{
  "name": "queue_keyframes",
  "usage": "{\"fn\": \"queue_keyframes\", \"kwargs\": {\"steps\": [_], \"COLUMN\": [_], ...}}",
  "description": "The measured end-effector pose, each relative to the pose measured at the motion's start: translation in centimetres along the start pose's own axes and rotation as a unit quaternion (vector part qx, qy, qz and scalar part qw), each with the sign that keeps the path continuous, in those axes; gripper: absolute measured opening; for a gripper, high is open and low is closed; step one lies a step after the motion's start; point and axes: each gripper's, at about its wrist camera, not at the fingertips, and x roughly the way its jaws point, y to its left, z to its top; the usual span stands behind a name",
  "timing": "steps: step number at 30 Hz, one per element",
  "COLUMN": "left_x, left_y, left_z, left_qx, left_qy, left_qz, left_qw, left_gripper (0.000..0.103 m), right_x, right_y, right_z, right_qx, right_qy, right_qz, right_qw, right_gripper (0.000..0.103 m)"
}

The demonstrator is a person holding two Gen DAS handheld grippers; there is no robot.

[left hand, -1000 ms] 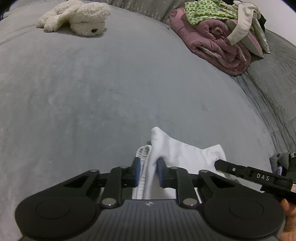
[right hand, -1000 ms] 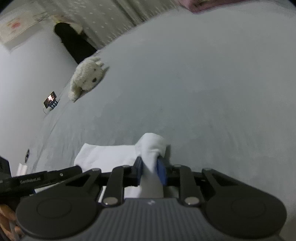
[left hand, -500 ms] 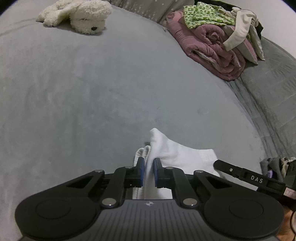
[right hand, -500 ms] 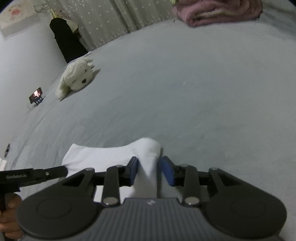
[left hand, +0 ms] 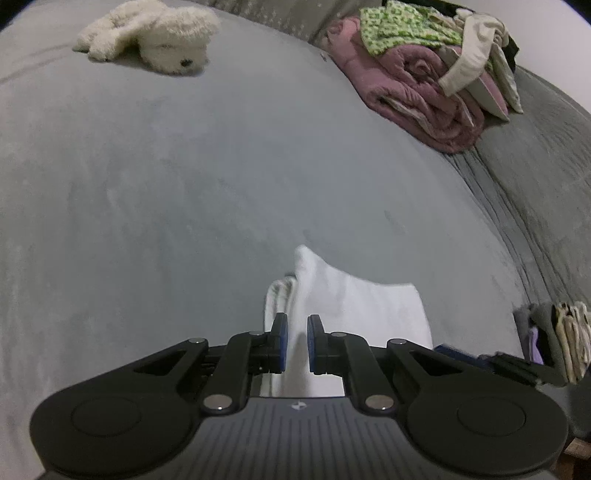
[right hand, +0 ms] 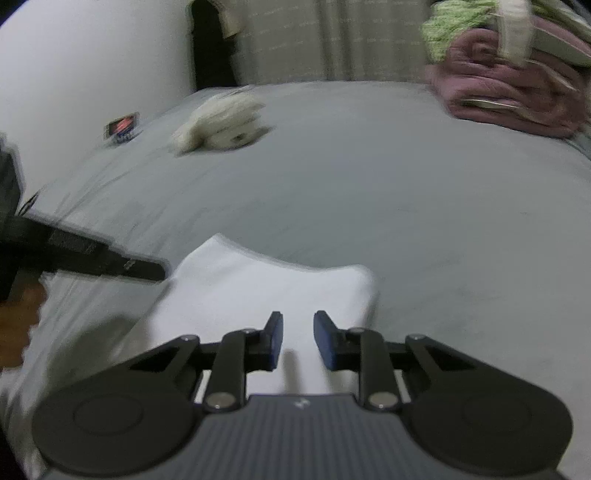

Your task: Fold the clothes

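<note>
Grey bed cover fills the scene, lightly creased. Far left: cream plush toy. Far right: pile of pink quilt and laundry. Dotted curtain behind, white wall left. Dim, flat light.

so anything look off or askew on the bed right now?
Mostly tidy. The white garment isn't flat: its left corner is bunched into a peak where the left hand-held gripper pinches it. Clothes pile at the far edge is loosely heaped.
</note>
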Motion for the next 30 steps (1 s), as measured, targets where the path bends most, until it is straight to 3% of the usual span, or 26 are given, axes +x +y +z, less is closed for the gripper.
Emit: {"fn": "queue_keyframes", "kwargs": {"steps": [1, 7, 9, 10, 13, 22, 27, 28, 30], "left_x": [0.1, 1.1, 1.3, 1.3, 1.4, 1.1, 1.1, 1.1, 1.3], "left_y": [-0.1, -0.5, -1.0, -1.1, -0.7, -0.5, -0.3, -0.2, -0.3], "left_z": [-0.1, -0.9, -1.1, -1.2, -1.3, -1.2, -1.0, -0.9, -1.1], "left_qx": [0.005, 0.019, 0.043, 0.05, 0.048, 0.042, 0.032, 0.031, 0.033], "left_qy": [0.001, 0.026, 0.028, 0.03, 0.034, 0.035, 0.035, 0.036, 0.039], "left_qz": [0.004, 0.018, 0.026, 0.029, 0.031, 0.024, 0.013, 0.013, 0.016], "left_qw": [1.0, 0.9993, 0.9984, 0.9979, 0.9978, 0.9982, 0.9988, 0.9988, 0.9986], "left_gripper": [0.016, 0.017, 0.013, 0.006, 0.004, 0.004, 0.004, 0.004, 0.004], "right_x": [0.0, 0.2, 0.3, 0.4, 1.3, 2.0, 2.0, 1.8, 1.6], "right_y": [0.6, 3.5, 4.3, 4.7, 5.9, 7.9, 8.9, 9.0, 9.3], "right_z": [-0.3, -1.5, -1.8, -2.0, -2.7, -3.1, -3.3, -3.3, -3.3], "right_qx": [-0.01, -0.063, -0.073, -0.076, -0.092, -0.104, -0.109, -0.111, -0.125], "right_qy": [0.006, 0.028, 0.032, 0.034, 0.044, 0.028, 0.016, 0.011, 0.007], "right_qz": [0.009, 0.047, 0.06, 0.067, 0.066, 0.094, 0.097, 0.102, 0.103], "right_qw": [1.0, 0.997, 0.995, 0.994, 0.993, 0.99, 0.989, 0.989, 0.987], "right_gripper": [0.021, 0.022, 0.022, 0.023, 0.023, 0.021, 0.025, 0.031, 0.033]}}
